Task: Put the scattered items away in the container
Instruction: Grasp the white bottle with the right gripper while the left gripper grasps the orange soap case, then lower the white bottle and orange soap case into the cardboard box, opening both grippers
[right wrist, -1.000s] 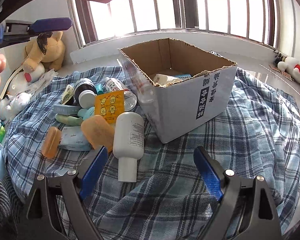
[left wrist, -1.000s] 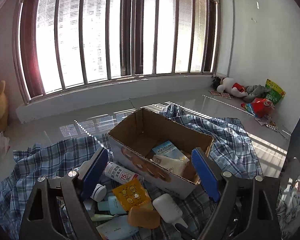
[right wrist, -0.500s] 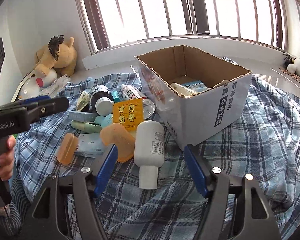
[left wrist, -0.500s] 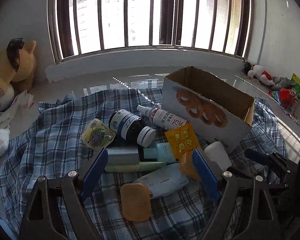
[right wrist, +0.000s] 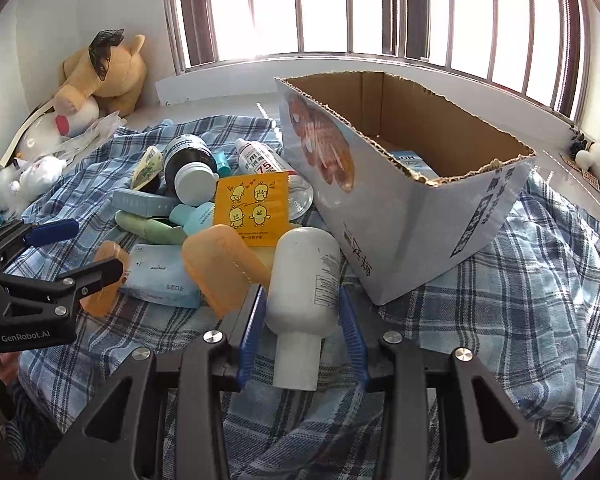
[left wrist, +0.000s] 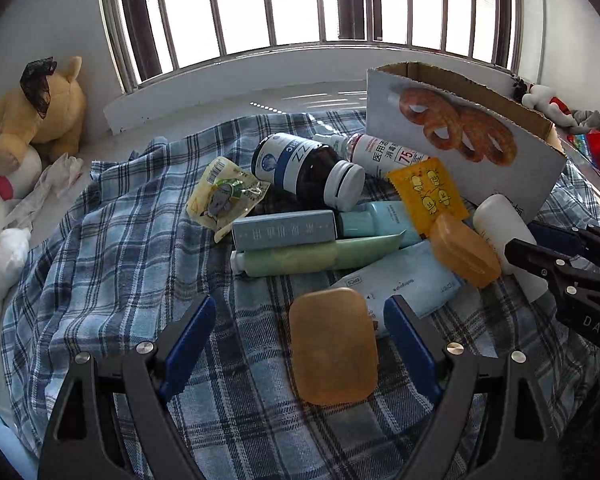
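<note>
Right wrist view: plaid cloth [right wrist: 540, 280] under everything, cardboard box [right wrist: 400, 216] open-topped at centre-right, so drops go straight in; only this view shows box interior, w/ a blue packet already inside. White bottle [right wrist: 304, 276] lies beside box, between right gripper [right wrist: 302, 344] jaws, which are closing; pads look just shy of contact. Left wrist view: left gripper [left wrist: 296, 344] wide, straddling amber soap case [left wrist: 332, 344], prob. next pick.

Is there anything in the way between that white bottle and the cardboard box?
Nothing visible: the white bottle lies beside the cardboard box, whose top is open. The right tool is closing around it.
</note>
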The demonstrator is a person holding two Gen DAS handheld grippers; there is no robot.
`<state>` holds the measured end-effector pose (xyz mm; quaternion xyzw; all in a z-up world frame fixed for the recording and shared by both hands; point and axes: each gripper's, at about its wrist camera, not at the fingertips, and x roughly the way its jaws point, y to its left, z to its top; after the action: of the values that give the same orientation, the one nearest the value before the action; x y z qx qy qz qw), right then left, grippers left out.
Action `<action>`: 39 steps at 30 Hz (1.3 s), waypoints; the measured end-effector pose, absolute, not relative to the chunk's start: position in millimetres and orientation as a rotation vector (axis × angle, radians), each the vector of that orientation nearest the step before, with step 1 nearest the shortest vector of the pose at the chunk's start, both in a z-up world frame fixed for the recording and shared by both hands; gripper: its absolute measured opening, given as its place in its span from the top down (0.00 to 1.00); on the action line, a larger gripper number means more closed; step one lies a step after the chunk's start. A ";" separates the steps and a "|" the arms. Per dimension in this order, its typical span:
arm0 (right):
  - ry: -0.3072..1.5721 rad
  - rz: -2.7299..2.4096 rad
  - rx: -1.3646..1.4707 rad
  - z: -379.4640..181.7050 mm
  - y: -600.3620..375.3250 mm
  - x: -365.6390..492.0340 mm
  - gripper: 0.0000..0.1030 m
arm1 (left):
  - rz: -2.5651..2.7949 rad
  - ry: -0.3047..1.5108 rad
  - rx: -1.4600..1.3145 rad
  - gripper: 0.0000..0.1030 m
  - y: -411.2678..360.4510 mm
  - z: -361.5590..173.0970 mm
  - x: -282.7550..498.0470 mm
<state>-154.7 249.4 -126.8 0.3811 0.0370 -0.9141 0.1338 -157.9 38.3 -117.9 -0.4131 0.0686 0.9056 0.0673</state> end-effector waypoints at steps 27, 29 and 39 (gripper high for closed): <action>0.041 -2.716 0.920 -99.4 258.4 -134.5 0.63 | 2.690 0.124 -1.149 0.56 40.4 -87.9 -139.5; 0.045 -2.733 0.895 -90.2 259.3 -135.1 0.63 | 2.683 0.129 -1.127 0.56 47.7 -78.1 -141.9; 0.033 -2.859 0.898 -49.5 278.1 -166.0 0.63 | 2.658 0.214 -0.950 0.56 116.3 -14.5 -176.4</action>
<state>-166.0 278.1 -49.5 0.2990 0.0108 -0.9515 0.0723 -176.4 116.3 -14.5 -0.3316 0.0745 0.9276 0.1550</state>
